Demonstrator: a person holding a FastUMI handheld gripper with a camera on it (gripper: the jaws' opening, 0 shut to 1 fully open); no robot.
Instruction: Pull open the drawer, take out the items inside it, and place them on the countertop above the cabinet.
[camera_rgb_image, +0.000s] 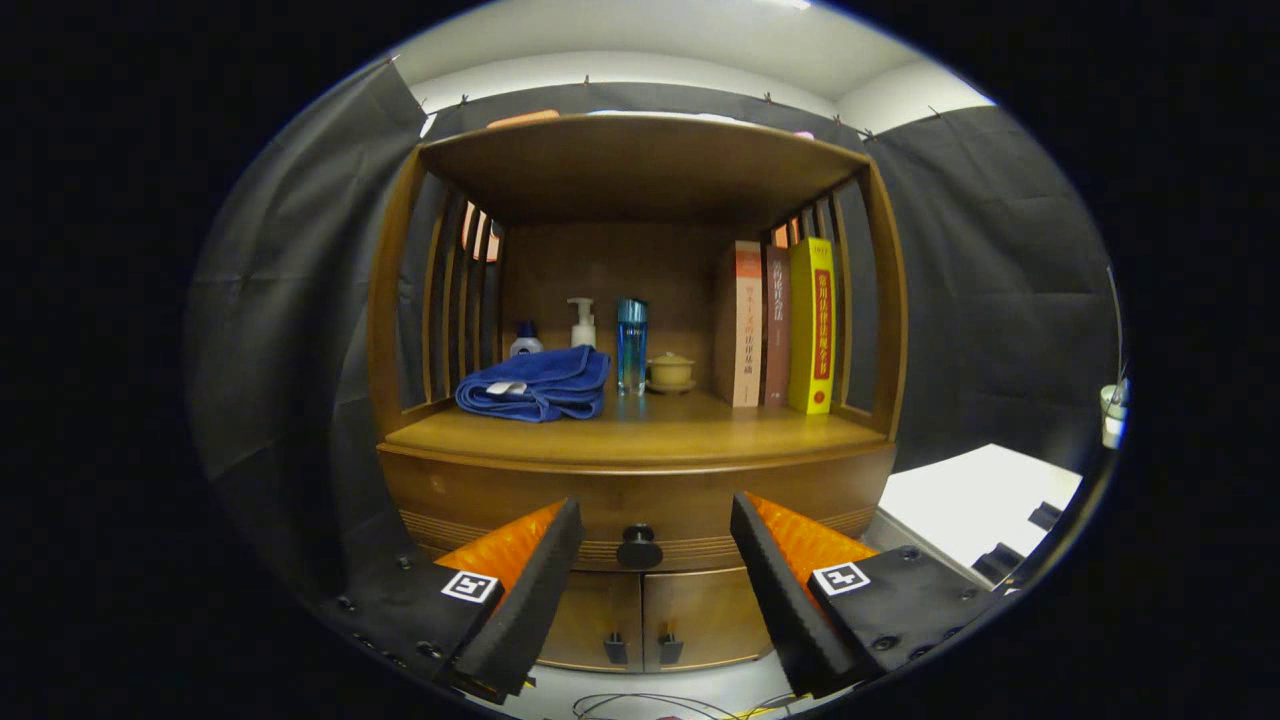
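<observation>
Tongs (655, 522) spread wide | drawer knob (639, 546) between fingers, untouched

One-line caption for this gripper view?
Open gripper lined up with the closed drawer's knob, fingers either side, below the countertop.

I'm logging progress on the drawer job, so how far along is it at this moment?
Nothing looks done yet: the drawer is closed. In hand: the gripper is open, its fingers either side of the drawer knob, not yet gripping. Left: pulling the drawer open, taking out its contents and setting them on the countertop by the blue towel.
</observation>
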